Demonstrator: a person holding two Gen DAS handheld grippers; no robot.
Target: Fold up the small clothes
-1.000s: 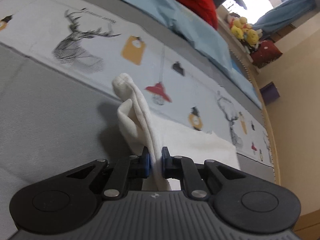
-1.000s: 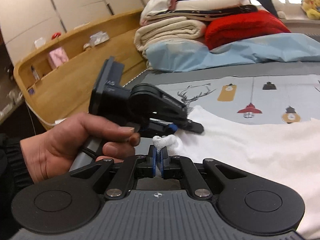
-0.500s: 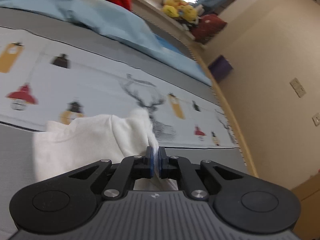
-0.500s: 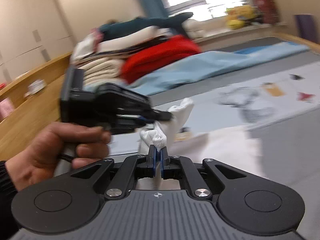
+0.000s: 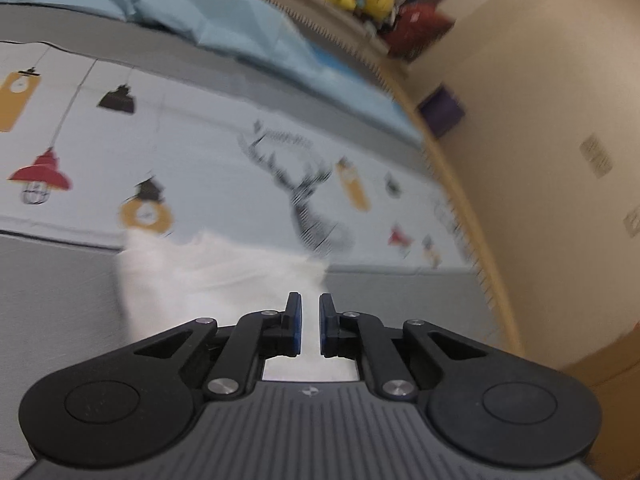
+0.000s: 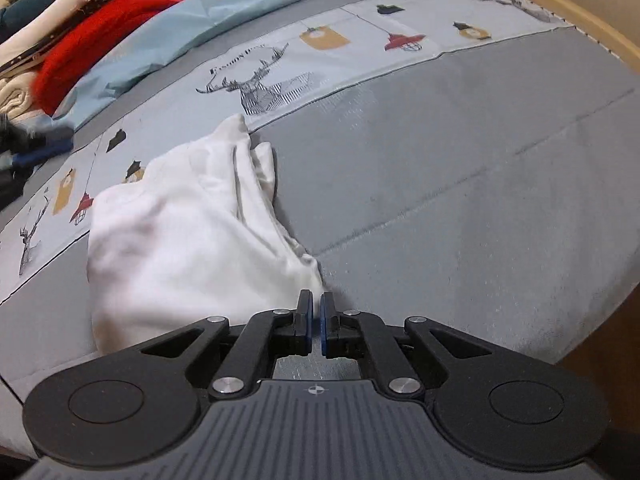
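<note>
Bed (image 6: pixel 480 160): big and grey, with a strip of lamp and deer pictures on the far side.
White cloth (image 6: pixel 192 232): lies bunched on the bed, left of the middle. It is not folded flat yet. Its long way runs from the near corner up to a point at the far side.
Right claw (image 6: pixel 316 300): clenched. The cloth's near corner comes right up to its tips, and the rest spreads away to the far left. I cannot tell if it pinches that corner. I think this claw is closest for the next fold.
Left claw (image 5: pixel 306 304): clenched too, a thin gap showing. The white cloth (image 5: pixel 208 276) is blurry, just ahead and to the left.
</note>
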